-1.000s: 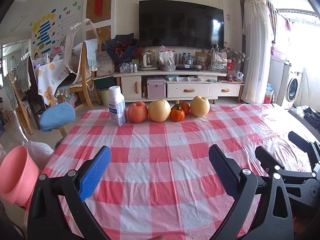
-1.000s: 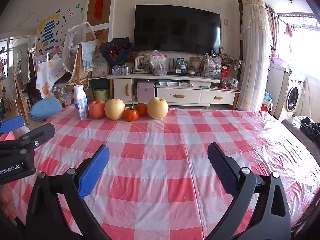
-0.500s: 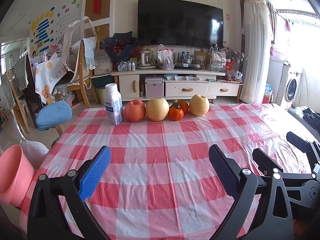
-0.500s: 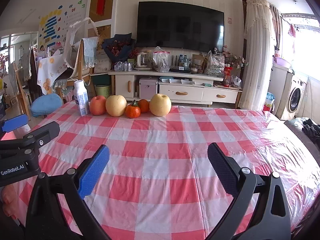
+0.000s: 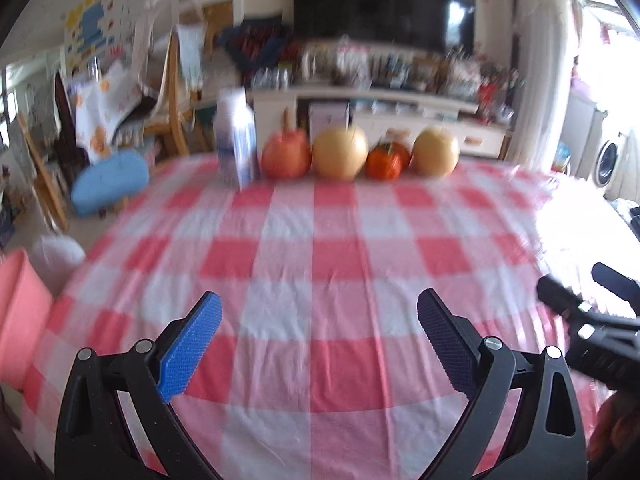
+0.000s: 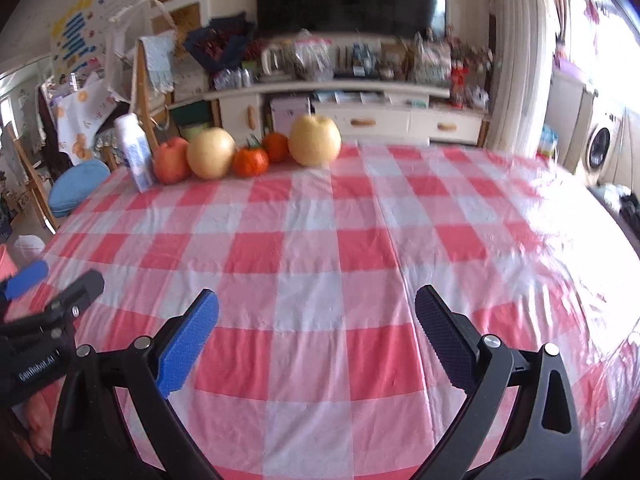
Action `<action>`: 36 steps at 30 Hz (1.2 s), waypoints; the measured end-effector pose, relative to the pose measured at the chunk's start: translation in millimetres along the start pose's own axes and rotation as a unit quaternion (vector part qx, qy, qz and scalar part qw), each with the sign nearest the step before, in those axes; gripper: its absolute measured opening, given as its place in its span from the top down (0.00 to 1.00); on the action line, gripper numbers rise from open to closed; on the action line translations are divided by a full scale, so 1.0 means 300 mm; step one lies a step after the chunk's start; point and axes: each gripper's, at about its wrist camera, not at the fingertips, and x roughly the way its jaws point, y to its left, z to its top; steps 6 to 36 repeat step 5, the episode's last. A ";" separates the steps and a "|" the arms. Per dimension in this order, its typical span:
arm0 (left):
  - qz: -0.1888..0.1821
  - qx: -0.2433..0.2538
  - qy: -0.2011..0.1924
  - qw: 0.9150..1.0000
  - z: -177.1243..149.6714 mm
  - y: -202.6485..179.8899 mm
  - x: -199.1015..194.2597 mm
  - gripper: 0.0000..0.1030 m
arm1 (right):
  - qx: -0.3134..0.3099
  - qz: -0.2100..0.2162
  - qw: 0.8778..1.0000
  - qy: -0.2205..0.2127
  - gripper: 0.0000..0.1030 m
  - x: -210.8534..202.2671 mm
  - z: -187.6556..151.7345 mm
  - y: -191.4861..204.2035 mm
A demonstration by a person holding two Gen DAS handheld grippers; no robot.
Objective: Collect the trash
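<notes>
A white and blue bottle point(image 5: 236, 140) stands upright at the far edge of the red-checked tablecloth point(image 5: 320, 248), left of a row of fruit; it also shows in the right wrist view as the bottle point(image 6: 135, 154). A pink bin point(image 5: 18, 316) sits off the table's left edge. My left gripper point(image 5: 320, 340) hovers open over the near cloth, nothing between its fingers. My right gripper point(image 6: 316, 332) is likewise open and empty. Each gripper appears at the edge of the other's view. The left wrist view is blurred.
Along the far edge stand a red apple point(image 5: 286, 154), a yellow pear point(image 5: 340, 152), two oranges point(image 5: 384, 160) and another pear point(image 5: 436, 152). A blue cushioned chair point(image 5: 108, 182) stands left of the table. A TV cabinet point(image 6: 340, 112) lines the wall behind.
Both grippers have moved forward over the table, so the bottle and fruit look nearer and larger. Both stay open. The left view has become blurred by motion.
</notes>
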 end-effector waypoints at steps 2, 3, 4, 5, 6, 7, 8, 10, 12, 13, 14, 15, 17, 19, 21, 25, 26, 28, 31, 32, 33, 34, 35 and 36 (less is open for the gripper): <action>0.008 0.002 0.034 0.999 -0.010 -0.006 0.070 0.06 | 0.011 -0.001 1.000 0.029 0.04 0.055 -0.003 -0.012; 0.009 0.002 0.043 0.999 -0.015 -0.008 0.091 0.06 | 0.015 -0.003 0.999 0.045 0.04 0.087 -0.006 -0.017; 0.008 0.000 0.052 0.999 -0.019 -0.009 0.113 0.06 | 0.018 -0.005 0.998 0.057 0.04 0.109 -0.007 -0.019; 0.010 -0.002 0.063 0.998 -0.022 -0.008 0.135 0.06 | 0.019 -0.005 0.998 0.067 0.04 0.129 -0.009 -0.019; 0.010 -0.002 0.063 0.998 -0.022 -0.008 0.135 0.06 | 0.019 -0.005 0.998 0.067 0.04 0.129 -0.009 -0.019; 0.010 -0.002 0.063 0.998 -0.022 -0.008 0.135 0.06 | 0.019 -0.005 0.998 0.067 0.04 0.129 -0.009 -0.019; 0.010 -0.002 0.063 0.998 -0.022 -0.008 0.135 0.06 | 0.019 -0.005 0.998 0.067 0.04 0.129 -0.009 -0.019; 0.010 -0.002 0.063 0.998 -0.022 -0.008 0.135 0.06 | 0.019 -0.005 0.998 0.067 0.04 0.129 -0.009 -0.019; 0.010 -0.002 0.063 0.998 -0.022 -0.008 0.135 0.06 | 0.019 -0.005 0.998 0.067 0.04 0.129 -0.009 -0.019; 0.010 -0.002 0.063 0.998 -0.022 -0.008 0.135 0.06 | 0.019 -0.005 0.998 0.067 0.04 0.129 -0.009 -0.019; 0.010 -0.002 0.063 0.998 -0.022 -0.008 0.135 0.06 | 0.019 -0.005 0.998 0.067 0.04 0.129 -0.009 -0.019; 0.010 -0.002 0.063 0.998 -0.022 -0.008 0.135 0.06 | 0.019 -0.005 0.998 0.067 0.04 0.129 -0.009 -0.019; 0.010 -0.002 0.063 0.998 -0.022 -0.008 0.135 0.06 | 0.019 -0.005 0.998 0.067 0.04 0.129 -0.009 -0.019; 0.010 -0.002 0.063 0.998 -0.022 -0.008 0.135 0.06 | 0.019 -0.005 0.998 0.067 0.04 0.129 -0.009 -0.019; 0.010 -0.002 0.063 0.998 -0.022 -0.008 0.135 0.06 | 0.019 -0.005 0.998 0.067 0.04 0.129 -0.009 -0.019; 0.010 -0.002 0.063 0.998 -0.022 -0.008 0.135 0.06 | 0.019 -0.005 0.998 0.067 0.04 0.129 -0.009 -0.019; 0.010 -0.002 0.063 0.998 -0.022 -0.008 0.135 0.06 | 0.019 -0.005 0.998 0.067 0.04 0.129 -0.009 -0.019; 0.010 -0.002 0.063 0.998 -0.022 -0.008 0.135 0.06 | 0.019 -0.005 0.998 0.067 0.04 0.129 -0.009 -0.019; 0.010 -0.002 0.063 0.998 -0.022 -0.008 0.135 0.06 | 0.019 -0.005 0.998 0.067 0.04 0.129 -0.009 -0.019; 0.010 -0.002 0.063 0.998 -0.022 -0.008 0.135 0.06 | 0.019 -0.005 0.998 0.067 0.04 0.129 -0.009 -0.019; 0.010 -0.002 0.063 0.998 -0.022 -0.008 0.135 0.06 | 0.019 -0.005 0.998 0.067 0.04 0.129 -0.009 -0.019; 0.010 -0.002 0.063 0.998 -0.022 -0.008 0.135 0.06 | 0.019 -0.005 0.998 0.067 0.04 0.129 -0.009 -0.019; 0.010 -0.002 0.063 0.998 -0.022 -0.008 0.135 0.06 | 0.019 -0.005 0.998 0.067 0.04 0.129 -0.009 -0.019; 0.010 -0.002 0.063 0.998 -0.022 -0.008 0.135 0.06 | 0.019 -0.005 0.998 0.067 0.04 0.129 -0.009 -0.019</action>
